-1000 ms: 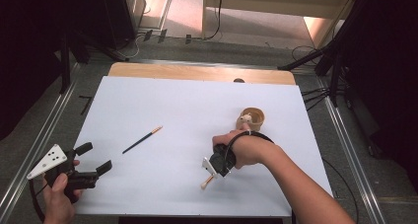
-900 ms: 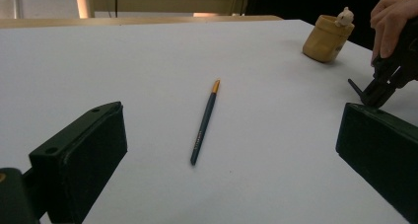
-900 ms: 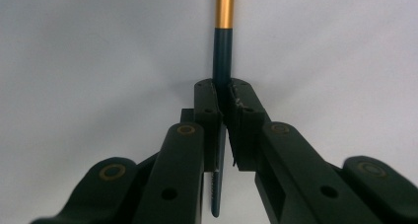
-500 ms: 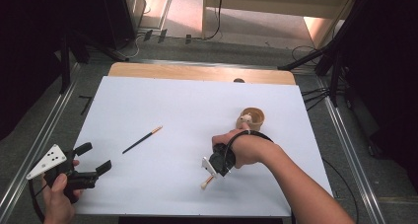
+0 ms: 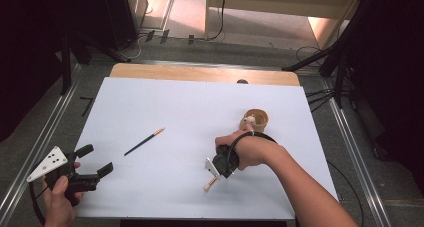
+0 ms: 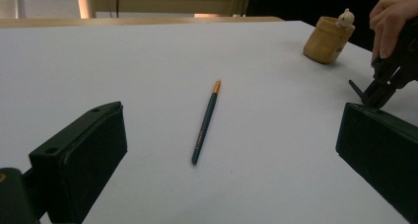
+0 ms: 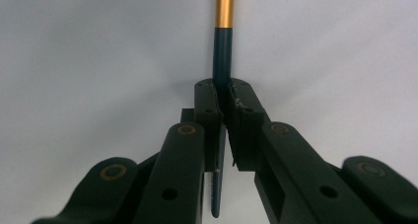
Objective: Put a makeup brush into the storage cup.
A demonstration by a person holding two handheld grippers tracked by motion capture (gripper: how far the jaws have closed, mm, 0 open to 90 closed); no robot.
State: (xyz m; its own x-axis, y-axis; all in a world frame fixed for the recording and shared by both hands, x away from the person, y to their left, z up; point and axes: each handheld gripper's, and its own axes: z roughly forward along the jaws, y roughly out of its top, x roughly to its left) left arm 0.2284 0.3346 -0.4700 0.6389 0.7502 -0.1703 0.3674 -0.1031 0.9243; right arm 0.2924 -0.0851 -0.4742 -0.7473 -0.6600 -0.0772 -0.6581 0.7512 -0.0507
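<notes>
1. Right gripper [image 5: 216, 171] is down on the white sheet near the front of the table [image 5: 200, 73], and it has a brush [image 7: 223, 51] pinched between its jaws. In the right gripper view they are closed tight on the dark blue handle, with the gold ferrule running straight out ahead of the tips.

2. That held brush's long axis lines up with the gripper itself, so from above its pale end [image 5: 208, 186] pokes out toward the person's side, away from the cup.

3. The wooden cup [image 5: 256, 119] stands just beyond the right hand [image 5: 250, 149], farther up the table, with a small pale figure at its rim (a little bear, it looks like, but too small to be sure). The right hand is plainly the nearer one to it.

4. My guess: the brush needs lifting and swinging round toward that cup, since the cup sits behind the wrist rather than ahead of the jaws.

5. Left gripper [image 5: 95, 161] sits at the front left corner, jaws spread wide and holding nothing.

6. A second brush [image 6: 206, 121] lies flat on the sheet straight ahead of those open jaws, well apart from them, its gold end pointing away and slightly right. The left hand [image 5: 60, 202] is the nearer one to it.
</notes>
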